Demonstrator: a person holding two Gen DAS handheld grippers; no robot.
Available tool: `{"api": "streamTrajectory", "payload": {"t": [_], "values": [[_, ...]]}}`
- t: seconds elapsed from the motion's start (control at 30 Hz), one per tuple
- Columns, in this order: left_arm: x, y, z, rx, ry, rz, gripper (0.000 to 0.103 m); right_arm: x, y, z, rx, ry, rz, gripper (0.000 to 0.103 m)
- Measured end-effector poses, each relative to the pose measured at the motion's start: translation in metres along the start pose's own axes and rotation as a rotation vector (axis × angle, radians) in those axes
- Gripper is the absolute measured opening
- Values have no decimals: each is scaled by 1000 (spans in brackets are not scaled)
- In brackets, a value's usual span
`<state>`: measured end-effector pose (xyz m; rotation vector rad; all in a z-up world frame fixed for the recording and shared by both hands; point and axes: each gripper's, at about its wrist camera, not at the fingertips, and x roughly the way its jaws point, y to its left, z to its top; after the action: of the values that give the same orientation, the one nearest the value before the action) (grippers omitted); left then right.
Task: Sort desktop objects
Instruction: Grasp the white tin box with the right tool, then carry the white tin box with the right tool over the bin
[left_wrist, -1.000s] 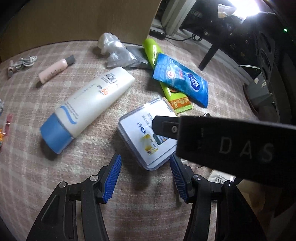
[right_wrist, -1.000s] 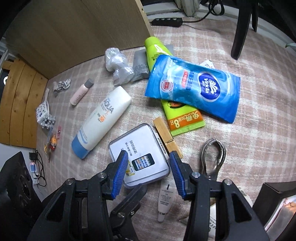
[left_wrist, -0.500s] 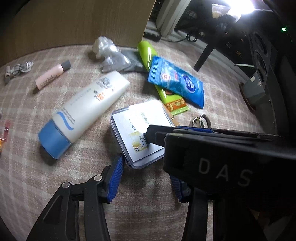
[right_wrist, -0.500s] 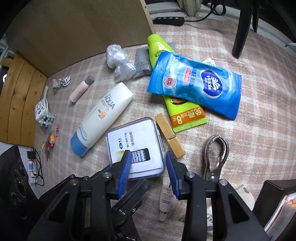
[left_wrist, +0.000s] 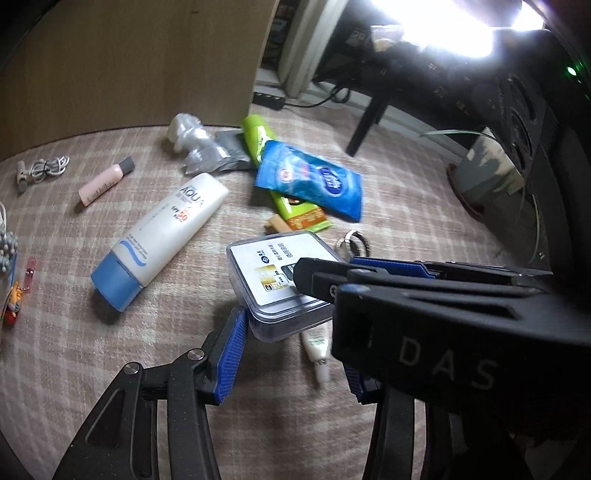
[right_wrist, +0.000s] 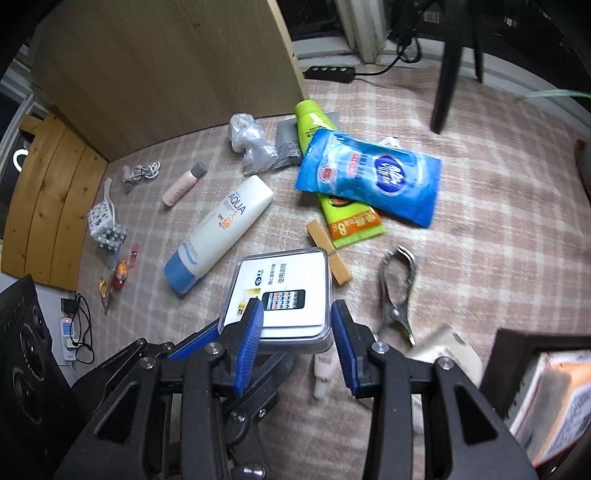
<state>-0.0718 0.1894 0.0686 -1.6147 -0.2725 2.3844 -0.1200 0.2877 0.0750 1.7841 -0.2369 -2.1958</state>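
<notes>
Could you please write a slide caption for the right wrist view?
Both grippers clamp a clear plastic box above the cluttered checked cloth.

Both wrist views steeply downward, close

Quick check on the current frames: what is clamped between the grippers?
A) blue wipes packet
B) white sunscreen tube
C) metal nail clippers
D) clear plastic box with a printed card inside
D: the clear plastic box sits between the blue pads of the right gripper and against a pad of the left gripper, raised off the checked cloth; the tube, packet and clippers lie apart on the cloth.
</notes>
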Motion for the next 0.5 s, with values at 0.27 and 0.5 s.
{"api": "streamTrajectory", "payload": {"t": [0.27,0.5], "values": [[-22,-30,-13,51,-23,-26,44,-41,-9,-26,25,-53,-9,38],[-40,-68,-26,115,-36,-63,44,-78,-24,-56,66,-114,-31,38]]}}
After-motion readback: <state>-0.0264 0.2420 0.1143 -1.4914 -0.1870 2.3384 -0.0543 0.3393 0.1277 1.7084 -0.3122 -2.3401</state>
